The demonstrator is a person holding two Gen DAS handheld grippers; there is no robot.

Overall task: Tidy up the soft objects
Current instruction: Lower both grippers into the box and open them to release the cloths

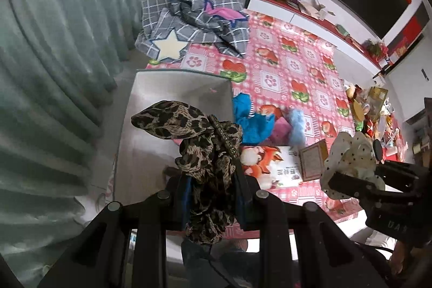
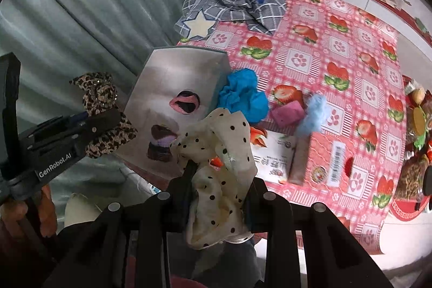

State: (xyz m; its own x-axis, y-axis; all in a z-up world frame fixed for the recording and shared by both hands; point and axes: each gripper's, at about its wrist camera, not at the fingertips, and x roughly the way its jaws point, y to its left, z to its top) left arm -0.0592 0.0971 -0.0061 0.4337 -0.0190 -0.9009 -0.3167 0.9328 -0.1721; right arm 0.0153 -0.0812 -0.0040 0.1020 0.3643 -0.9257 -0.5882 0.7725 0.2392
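Observation:
My left gripper [image 1: 213, 180] is shut on a leopard-print bow scrunchie [image 1: 189, 131], held above a grey open box [image 1: 151, 93]; it also shows in the right wrist view [image 2: 102, 109]. My right gripper [image 2: 218, 180] is shut on a cream polka-dot scrunchie [image 2: 218, 153], seen from the left wrist view [image 1: 348, 158], at the box's near right. In the box [image 2: 162, 72] lie a pink scrunchie [image 2: 185, 104] and a purple one [image 2: 162, 139]. On the table beside the box lie a blue scrunchie [image 2: 243, 96], a pink soft block [image 2: 287, 112] and a light-blue fluffy piece [image 2: 313, 115].
The table has a pink strawberry cloth [image 2: 337, 45]. A grey checked blanket [image 2: 232, 4] lies at the far end. A fox picture book [image 1: 272, 166] and a pink carton [image 2: 329, 158] lie near the front. Cluttered items [image 2: 418, 131] stand at right. A grey-green curtain [image 1: 54, 72] hangs at left.

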